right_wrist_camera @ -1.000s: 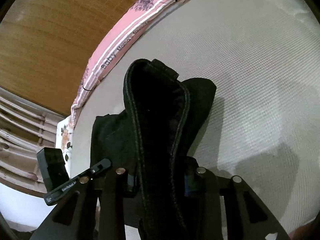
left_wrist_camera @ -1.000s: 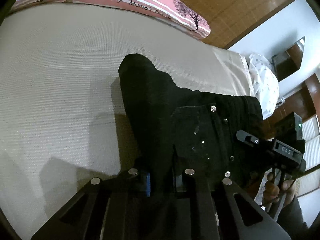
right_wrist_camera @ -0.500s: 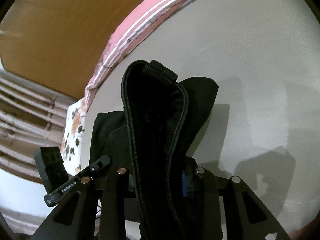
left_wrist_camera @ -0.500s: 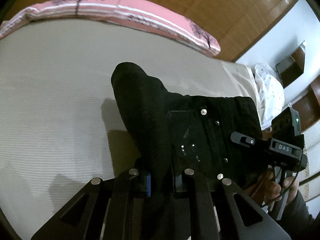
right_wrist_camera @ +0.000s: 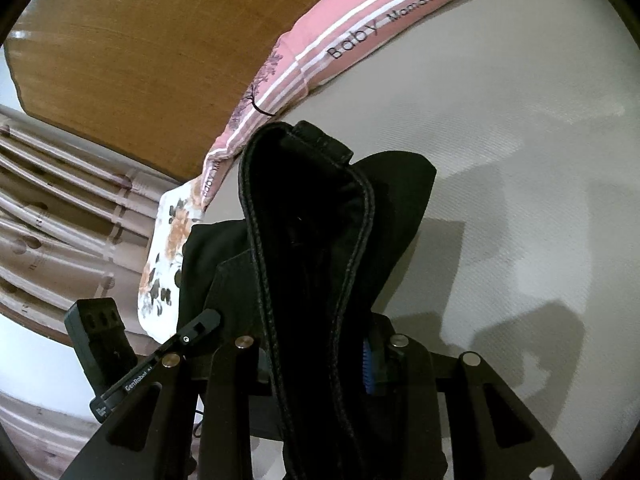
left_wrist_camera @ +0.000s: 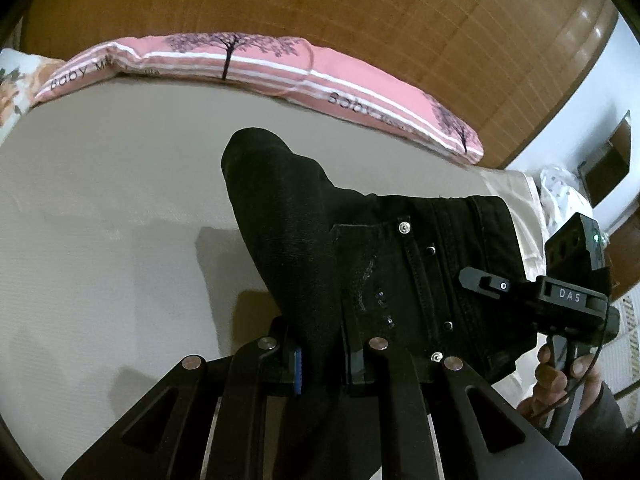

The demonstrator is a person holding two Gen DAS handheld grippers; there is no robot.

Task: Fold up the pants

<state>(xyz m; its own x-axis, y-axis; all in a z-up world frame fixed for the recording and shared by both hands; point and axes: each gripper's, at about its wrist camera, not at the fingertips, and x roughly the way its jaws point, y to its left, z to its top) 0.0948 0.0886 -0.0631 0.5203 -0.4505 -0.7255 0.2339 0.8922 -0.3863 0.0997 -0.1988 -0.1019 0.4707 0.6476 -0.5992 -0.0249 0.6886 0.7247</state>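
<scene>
- Two tools grip one pair of black pants [left_wrist_camera: 360, 264], which hangs bunched above a beige bed [left_wrist_camera: 100, 240].
- Left tool [left_wrist_camera: 325, 360]: its fingers are drawn in narrow and pinch a thick fold of the pants between them; a blue pad [left_wrist_camera: 298, 370] shows on the inner face of its left finger.
- Ahead of the left tool the cloth rises to a rounded dark end; to its right spreads the waist part with rivets and stitched seams.
- Right tool [right_wrist_camera: 320, 360]: its fingers are likewise clamped on the pants [right_wrist_camera: 312, 240], with a stitched waistband edge running forward between them; a blue pad [right_wrist_camera: 367, 368] shows at its right finger.
- From the left wrist view, the right tool [left_wrist_camera: 520, 292] sits off to the right at the waist edge, with the person's hand [left_wrist_camera: 560, 372] on its handle.
- From the right wrist view, the left tool [right_wrist_camera: 160, 360] lies to the left, touching the dark cloth.
- Beyond both tools, a pink striped pillow [left_wrist_camera: 260, 64] lies along the bed's far edge against a wooden headboard [left_wrist_camera: 360, 8].
- A floral cushion [right_wrist_camera: 168, 256] sits left of the right tool.
</scene>
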